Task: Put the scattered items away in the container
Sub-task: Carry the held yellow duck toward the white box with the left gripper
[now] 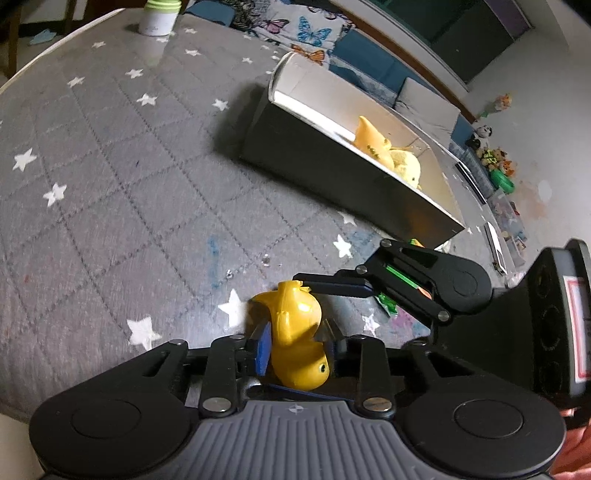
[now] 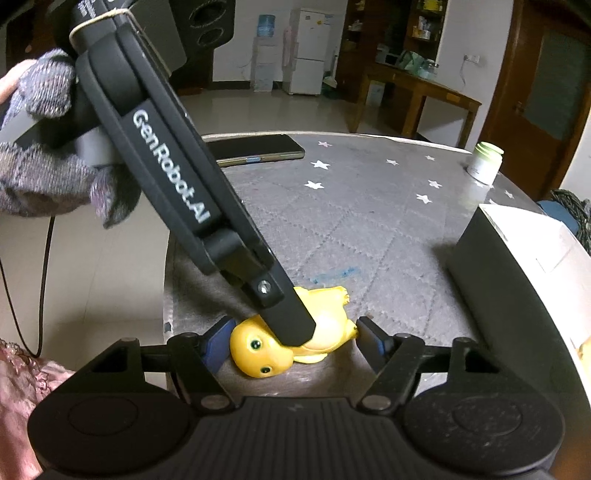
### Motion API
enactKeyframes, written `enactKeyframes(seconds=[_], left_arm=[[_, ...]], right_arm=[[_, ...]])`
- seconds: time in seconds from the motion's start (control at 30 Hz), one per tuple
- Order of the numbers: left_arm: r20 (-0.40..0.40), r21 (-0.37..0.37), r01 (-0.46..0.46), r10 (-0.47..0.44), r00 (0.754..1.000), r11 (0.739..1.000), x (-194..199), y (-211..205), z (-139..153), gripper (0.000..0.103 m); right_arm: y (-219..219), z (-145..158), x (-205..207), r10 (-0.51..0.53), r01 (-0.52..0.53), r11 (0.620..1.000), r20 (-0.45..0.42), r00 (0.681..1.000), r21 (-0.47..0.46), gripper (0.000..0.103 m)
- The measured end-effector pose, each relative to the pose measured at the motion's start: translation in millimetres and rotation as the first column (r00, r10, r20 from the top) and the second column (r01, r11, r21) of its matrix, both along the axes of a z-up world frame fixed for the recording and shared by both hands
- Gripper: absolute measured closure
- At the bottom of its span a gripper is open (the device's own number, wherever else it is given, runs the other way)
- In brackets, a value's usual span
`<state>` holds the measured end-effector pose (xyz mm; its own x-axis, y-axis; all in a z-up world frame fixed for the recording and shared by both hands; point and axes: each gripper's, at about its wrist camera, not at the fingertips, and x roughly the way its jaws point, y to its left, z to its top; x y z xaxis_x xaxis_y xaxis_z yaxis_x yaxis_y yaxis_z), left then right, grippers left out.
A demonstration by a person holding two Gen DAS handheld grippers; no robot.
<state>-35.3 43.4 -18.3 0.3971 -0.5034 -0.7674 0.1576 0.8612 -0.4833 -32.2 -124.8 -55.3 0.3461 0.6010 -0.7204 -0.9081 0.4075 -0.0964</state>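
A yellow toy animal (image 1: 295,332) lies on the grey star-patterned mat. My left gripper (image 1: 297,349) is shut on the toy, its blue pads pressed on both sides. In the right wrist view the same toy (image 2: 258,345) lies between the open fingers of my right gripper (image 2: 293,341), which do not touch it, and the left gripper's finger (image 2: 291,317) crosses over it. The right gripper also shows in the left wrist view (image 1: 332,286). The container, a black box with a pale inside (image 1: 332,162), holds two yellow toys (image 1: 391,151).
A white jar with a green lid (image 1: 160,16) stands at the mat's far edge, and shows in the right wrist view (image 2: 484,162). A dark phone (image 2: 258,149) lies at the table's back. The box corner (image 2: 517,251) is at the right. A green scrap (image 1: 388,304) lies under the right gripper.
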Motion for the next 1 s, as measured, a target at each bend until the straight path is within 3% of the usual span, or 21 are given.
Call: enactKeyframes(seconds=[0.3, 0.57, 0.8, 1.0], left_arm=[[0.054, 0.014, 0.004, -0.004, 0.999, 1.0, 0, -4, 16, 0.076], [0.149, 0.017, 0.056, -0.058, 0.987, 0.998, 18, -22, 50, 0.077], [0.238, 0.024, 0.114, -0.116, 0.964, 0.993, 58, -46, 86, 0.079], [0.224, 0.017, 0.157, -0.157, 0.962, 0.987, 121, -67, 96, 0.079]], right_arm=[[-4, 5, -3, -0.049, 0.049, 0.999, 0.022, 0.999, 0.023, 0.031], [-19, 33, 5, -0.109, 0.104, 0.993, 0.104, 0.989, 0.055, 0.031], [-37, 65, 25, -0.174, 0.162, 0.984, 0.205, 0.963, 0.071, 0.031], [-52, 83, 71, -0.242, 0.233, 0.97, 0.238, 0.941, 0.066, 0.031]])
